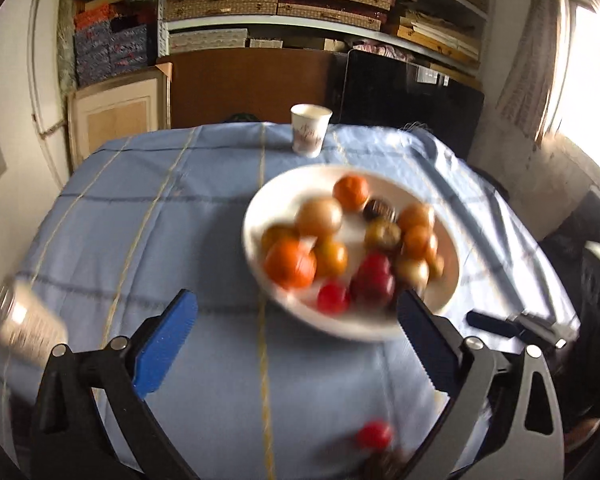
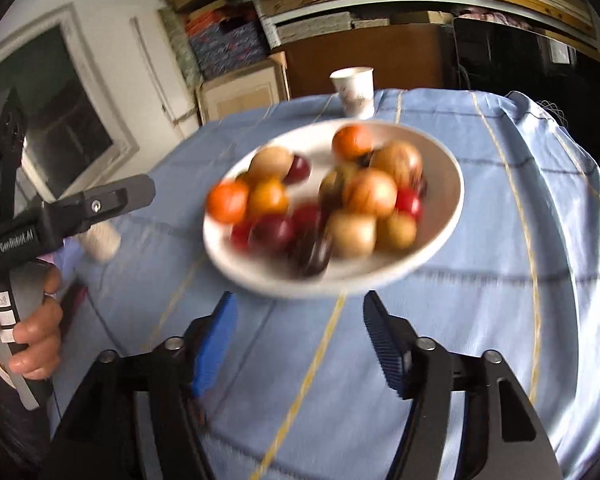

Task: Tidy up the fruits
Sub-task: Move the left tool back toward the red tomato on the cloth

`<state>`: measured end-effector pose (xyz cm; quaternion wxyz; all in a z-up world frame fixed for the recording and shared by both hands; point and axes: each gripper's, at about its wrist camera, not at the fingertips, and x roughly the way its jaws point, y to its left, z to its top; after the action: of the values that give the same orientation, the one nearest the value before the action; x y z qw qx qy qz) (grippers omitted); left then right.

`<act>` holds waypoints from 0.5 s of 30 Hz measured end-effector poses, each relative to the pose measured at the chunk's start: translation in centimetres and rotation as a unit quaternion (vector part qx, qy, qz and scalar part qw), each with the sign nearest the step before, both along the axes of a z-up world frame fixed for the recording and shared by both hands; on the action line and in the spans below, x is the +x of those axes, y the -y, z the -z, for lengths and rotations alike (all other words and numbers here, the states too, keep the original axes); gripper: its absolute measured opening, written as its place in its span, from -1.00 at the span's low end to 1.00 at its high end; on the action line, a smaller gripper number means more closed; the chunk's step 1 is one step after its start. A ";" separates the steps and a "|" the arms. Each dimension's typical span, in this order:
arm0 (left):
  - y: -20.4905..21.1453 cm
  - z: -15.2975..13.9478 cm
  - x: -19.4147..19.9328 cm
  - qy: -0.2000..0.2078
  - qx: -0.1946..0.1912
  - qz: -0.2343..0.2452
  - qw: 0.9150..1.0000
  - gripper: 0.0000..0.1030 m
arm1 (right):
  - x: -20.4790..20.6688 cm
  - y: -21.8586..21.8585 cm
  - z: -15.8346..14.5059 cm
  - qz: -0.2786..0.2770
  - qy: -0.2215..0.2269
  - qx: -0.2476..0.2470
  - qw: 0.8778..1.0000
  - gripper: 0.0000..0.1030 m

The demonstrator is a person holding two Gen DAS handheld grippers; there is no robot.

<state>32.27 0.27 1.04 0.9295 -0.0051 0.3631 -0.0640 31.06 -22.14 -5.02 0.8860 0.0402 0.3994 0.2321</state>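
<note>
We find the left tool (image 1: 296,312) with its blue pads spread wide and nothing between them, hanging above the blue checked cloth (image 1: 140,220) on the worktop. The right tool (image 2: 298,320) is also parted, less widely, and empty. A white bowl (image 2: 440,216) stands toward the far edge of the worktop, heaped with fruits (image 2: 340,196): orange, tan, red and dark ones, all blurred. A red fruit (image 1: 374,434) lies loose on the cloth near the worktop's near edge. A paper cup (image 1: 310,130) stands upright at the far edge, beyond the bowl. A hand (image 2: 36,332) grips the left tool's handle.
</note>
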 end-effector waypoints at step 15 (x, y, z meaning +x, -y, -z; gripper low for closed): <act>-3.8 5.4 -6.6 -0.034 0.019 -0.074 0.996 0.91 | -7.7 -3.8 2.2 -0.095 0.010 -0.069 0.993 0.50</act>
<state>25.67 4.10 -4.40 0.9189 -0.0161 0.3939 0.0125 23.34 -18.36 -7.20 0.8645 -0.0618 0.4078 0.2871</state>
